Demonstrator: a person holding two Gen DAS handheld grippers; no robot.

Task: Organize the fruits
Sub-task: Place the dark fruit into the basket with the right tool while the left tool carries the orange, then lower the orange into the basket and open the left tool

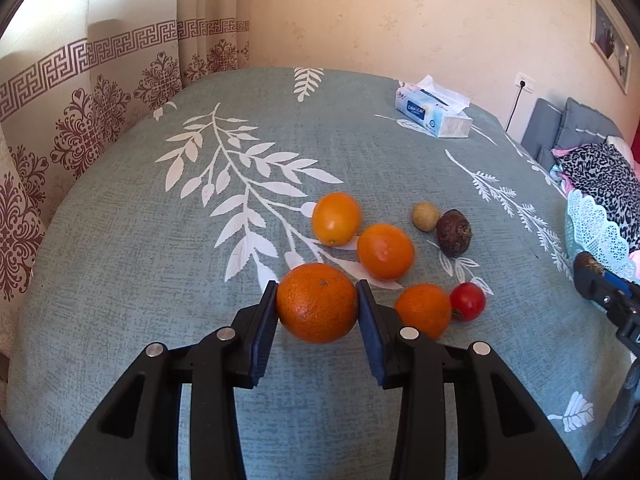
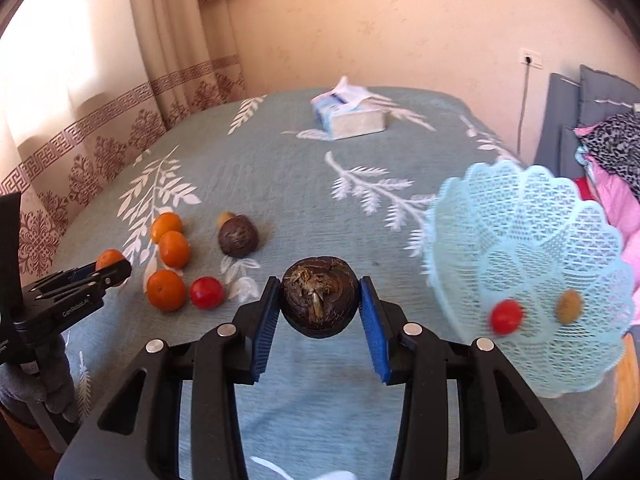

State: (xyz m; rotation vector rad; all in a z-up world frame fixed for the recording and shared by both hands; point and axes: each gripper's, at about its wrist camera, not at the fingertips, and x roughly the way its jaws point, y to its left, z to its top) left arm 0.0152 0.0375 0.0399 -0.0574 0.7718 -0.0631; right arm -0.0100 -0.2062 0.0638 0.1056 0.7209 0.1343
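Note:
My left gripper (image 1: 317,304) is shut on a large orange (image 1: 316,302), held just above the cloth. Three more oranges (image 1: 385,251) lie beyond it, with a red fruit (image 1: 467,301), a small tan fruit (image 1: 425,216) and a dark brown fruit (image 1: 453,233). My right gripper (image 2: 319,306) is shut on another dark brown fruit (image 2: 319,300), left of the light blue mesh basket (image 2: 532,224). The basket holds a red fruit (image 2: 506,316) and a tan fruit (image 2: 568,306). The left gripper also shows in the right wrist view (image 2: 116,270).
A tissue box (image 1: 434,114) lies at the far side of the leaf-patterned teal cloth (image 1: 200,280). Curtains hang to the left. Cushions and patterned fabric (image 1: 600,176) are piled at the right beyond the basket.

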